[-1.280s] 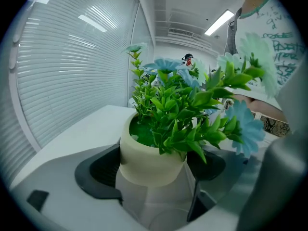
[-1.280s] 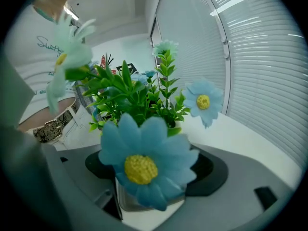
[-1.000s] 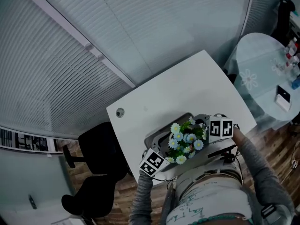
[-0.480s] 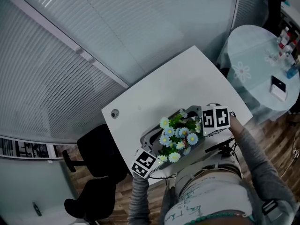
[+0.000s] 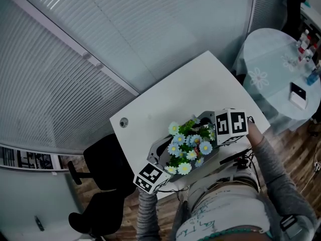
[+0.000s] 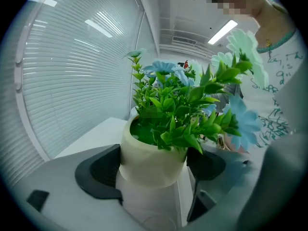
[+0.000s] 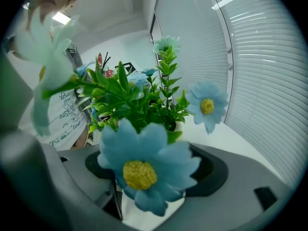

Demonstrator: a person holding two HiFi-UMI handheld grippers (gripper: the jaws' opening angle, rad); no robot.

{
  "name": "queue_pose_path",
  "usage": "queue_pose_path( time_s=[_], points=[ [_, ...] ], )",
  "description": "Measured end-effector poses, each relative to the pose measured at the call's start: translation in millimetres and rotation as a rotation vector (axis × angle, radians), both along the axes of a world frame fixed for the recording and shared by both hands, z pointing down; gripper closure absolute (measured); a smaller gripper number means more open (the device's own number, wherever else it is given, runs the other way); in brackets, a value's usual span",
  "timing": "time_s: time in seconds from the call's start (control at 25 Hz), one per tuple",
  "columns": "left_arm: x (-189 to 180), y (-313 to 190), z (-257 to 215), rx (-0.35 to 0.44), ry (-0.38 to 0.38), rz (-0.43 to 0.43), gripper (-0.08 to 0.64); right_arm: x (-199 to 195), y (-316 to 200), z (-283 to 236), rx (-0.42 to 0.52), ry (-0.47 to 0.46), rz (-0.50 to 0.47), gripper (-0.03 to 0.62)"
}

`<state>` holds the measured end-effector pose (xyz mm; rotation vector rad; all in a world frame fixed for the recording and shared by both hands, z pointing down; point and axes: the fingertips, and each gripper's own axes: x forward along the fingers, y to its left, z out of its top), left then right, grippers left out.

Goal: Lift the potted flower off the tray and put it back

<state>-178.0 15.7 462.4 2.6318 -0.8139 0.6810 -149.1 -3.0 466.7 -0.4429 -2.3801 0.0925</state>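
A blurred blue bloom [image 7: 144, 170] is blocking most of the pot [image 7: 147, 219] in the right gripper view, leaving unclear whether the right gripper [image 7: 154, 171] is pinching it. In the left gripper view, leaves [image 6: 192, 124] are partly masking where one pad [image 6: 208, 163] of the left gripper [image 6: 153, 173] meets the pot. In the head view, flowers [image 5: 189, 144] are covering the pot, much of the tray [image 5: 156, 152] and both sets of jaws. Items on the round table [image 5: 271, 64] are appearing too small to name.

— Type of premises?
— Office. Wall of blinds [image 5: 100, 44], white desk [image 5: 175, 97] with cable port [image 5: 123, 122], black swivel chair [image 5: 103, 157], wood floor [image 5: 301, 149].
— Further evidence?
— Round side table [image 5: 271, 69] at right, strip lights [image 6: 224, 31] overhead.
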Motion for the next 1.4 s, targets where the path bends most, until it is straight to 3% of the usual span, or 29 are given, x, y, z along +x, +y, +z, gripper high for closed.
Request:
queue_pose_path(
  time_s=[0.76,1.4],
  points=[
    [2,0,-23,0.068,-0.020,-0.017,0.123,3,1,-20,0.040,-0.018,-0.012,0.225],
    [18,-1,-21,0.071,-0.025,-0.014,0.123,19,0,-20,0.065,0.003,-0.019,0.225]
  ],
)
